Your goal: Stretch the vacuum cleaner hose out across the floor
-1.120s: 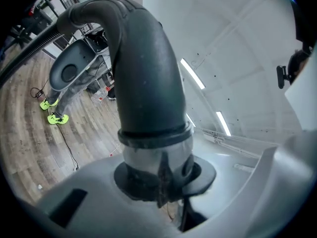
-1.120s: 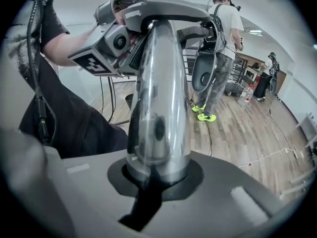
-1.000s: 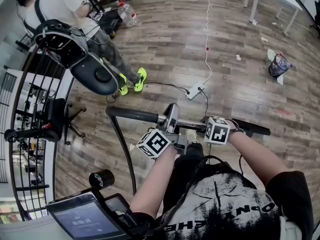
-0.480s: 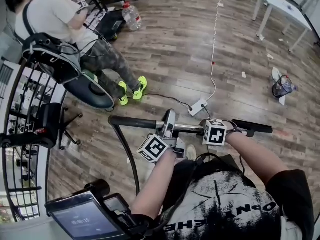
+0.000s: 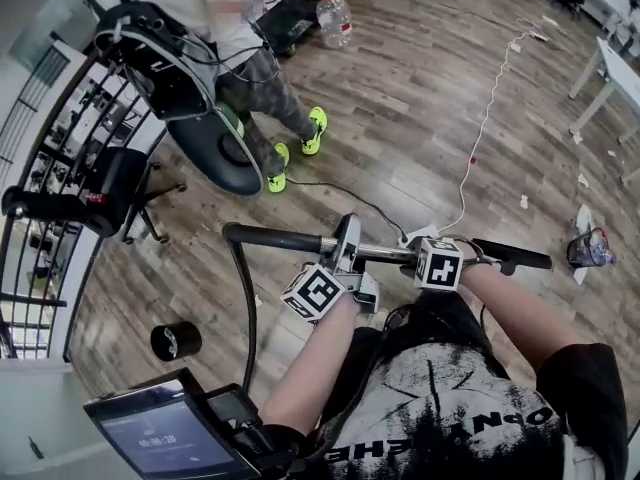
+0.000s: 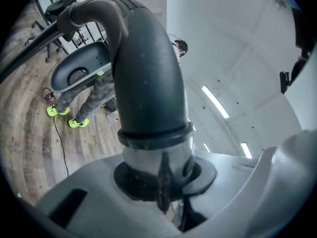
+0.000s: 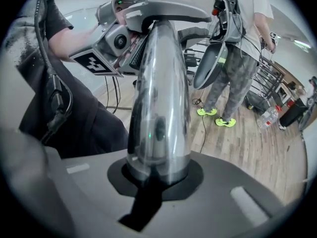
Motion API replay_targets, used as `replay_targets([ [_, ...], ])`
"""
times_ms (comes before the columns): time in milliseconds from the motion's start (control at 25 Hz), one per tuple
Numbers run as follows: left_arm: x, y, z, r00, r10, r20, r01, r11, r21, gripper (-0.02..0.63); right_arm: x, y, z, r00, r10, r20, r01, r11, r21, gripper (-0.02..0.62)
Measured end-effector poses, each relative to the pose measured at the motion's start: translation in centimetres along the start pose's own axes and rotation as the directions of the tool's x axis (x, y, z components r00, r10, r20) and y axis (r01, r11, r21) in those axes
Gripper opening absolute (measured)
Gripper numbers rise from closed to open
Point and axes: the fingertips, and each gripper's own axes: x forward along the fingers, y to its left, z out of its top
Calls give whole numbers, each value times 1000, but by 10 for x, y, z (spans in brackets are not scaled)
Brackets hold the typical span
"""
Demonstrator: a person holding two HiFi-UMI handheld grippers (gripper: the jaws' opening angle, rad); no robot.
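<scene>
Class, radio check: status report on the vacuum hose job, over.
Left gripper, right gripper both shut on chrome wand tube. Hose hangs from its end, not yet stretched out. Bystander's feet, power strip on floor ahead.

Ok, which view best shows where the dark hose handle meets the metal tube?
Left gripper view: the dark hose handle collars the metal tube, large, right at the left gripper. Head view shows that joint tiny; right gripper view shows mainly tube.

Bright ceiling strips (image 6: 214, 101) light evenly; chrome tube (image 7: 158, 108) glares, fisheye edges warp.
</scene>
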Motion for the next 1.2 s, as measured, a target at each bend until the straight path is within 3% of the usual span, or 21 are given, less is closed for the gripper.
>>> replay_targets([
  [160, -6, 16, 13, 991, 76, 113, -78, 997, 15, 81, 10, -16, 7, 998, 64, 3, -63, 991, -116, 50],
  [280, 0, 21, 13, 963, 152, 221, -161, 987, 20, 81, 11, -35, -1, 991, 135, 3, -131, 965, -226, 49],
  [440, 19, 15, -1, 898, 250, 363, -271, 963, 6, 81, -1, -63, -27, 973, 229, -9, -216, 906, -363, 49],
  [720, -2, -8, -21, 772, 340, 537, -379, 925, -42, 81, -16, -53, -49, 936, 344, -71, -329, 791, -515, 49],
  [1200, -34, -51, -86, 586, 389, 711, -436, 891, -128, 79, -46, -30, -105, 908, 378, -183, -398, 635, -662, 49],
])
